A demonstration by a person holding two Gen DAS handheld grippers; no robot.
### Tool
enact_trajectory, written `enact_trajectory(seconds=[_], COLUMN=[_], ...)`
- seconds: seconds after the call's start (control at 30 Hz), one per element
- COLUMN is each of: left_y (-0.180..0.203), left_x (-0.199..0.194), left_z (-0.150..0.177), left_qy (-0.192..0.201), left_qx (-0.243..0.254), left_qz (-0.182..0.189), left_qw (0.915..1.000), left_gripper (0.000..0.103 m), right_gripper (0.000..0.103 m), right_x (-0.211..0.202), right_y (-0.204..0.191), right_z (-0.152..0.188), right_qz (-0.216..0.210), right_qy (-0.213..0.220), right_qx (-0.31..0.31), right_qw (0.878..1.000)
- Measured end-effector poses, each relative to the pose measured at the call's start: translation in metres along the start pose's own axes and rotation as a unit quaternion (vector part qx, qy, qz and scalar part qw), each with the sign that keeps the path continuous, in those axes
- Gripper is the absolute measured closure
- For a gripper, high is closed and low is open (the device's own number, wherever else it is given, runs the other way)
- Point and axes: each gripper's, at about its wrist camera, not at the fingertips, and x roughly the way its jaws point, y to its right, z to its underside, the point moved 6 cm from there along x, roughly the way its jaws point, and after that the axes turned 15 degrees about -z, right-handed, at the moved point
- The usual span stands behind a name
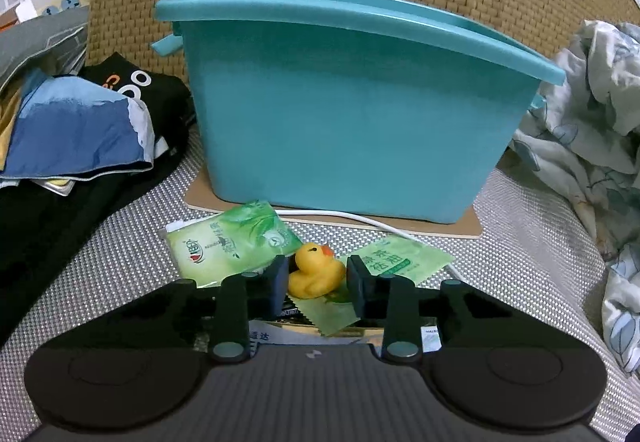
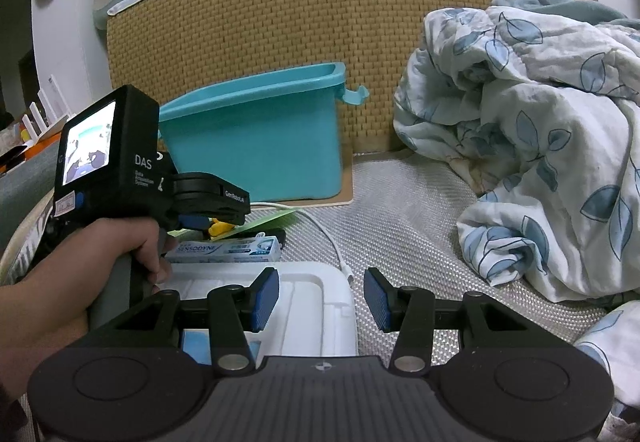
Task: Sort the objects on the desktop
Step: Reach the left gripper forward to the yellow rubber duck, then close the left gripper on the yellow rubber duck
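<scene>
The left gripper point(image 1: 317, 278) brackets the yellow rubber duck point(image 1: 316, 271); its jaws touch the duck's left side, with a slight gap on the right. The duck rests on green sachets point(image 1: 236, 242) in front of the teal bin point(image 1: 344, 114). The right gripper point(image 2: 321, 298) hovers over a white tray point(image 2: 316, 306), jaws released and holding nothing.

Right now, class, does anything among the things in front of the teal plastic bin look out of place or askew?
Yes. A white cable trails loose from under the green tissue packets across the mat, and the small yellow rubber duck sits on the crooked packets, between the left gripper fingers.
</scene>
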Motion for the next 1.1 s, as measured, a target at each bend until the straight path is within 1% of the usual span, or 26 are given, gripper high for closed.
enact_trajectory(seconds=[0.07, 0.43, 0.6, 1.1], left_y=[-0.001, -0.001, -0.004, -0.015], left_x=[-0.001, -0.011, -0.019, -0.064], left_z=[0.0, -0.002, -0.005, -0.027], left_qy=[0.0, 0.014, 0.017, 0.063], left_qx=[0.0, 0.008, 0.004, 0.014], left_qz=[0.002, 0.007, 0.009, 0.021], left_qw=[1.0, 0.9998, 0.9998, 0.9977], left_gripper=[0.072, 0.072, 0.072, 0.072], right_gripper=[0.052, 0.052, 0.052, 0.052], right_x=[-0.001, -0.001, -0.002, -0.003], right_y=[0.0, -0.002, 0.0, -0.002], right_z=[0.0, 0.001, 0.0, 0.0], right_qz=[0.0, -0.001, -0.002, -0.005], right_qy=[0.0, 0.0, 0.002, 0.003], right_qx=[0.001, -0.006, -0.003, -0.005], right_qw=[1.0, 1.0, 1.0, 1.0])
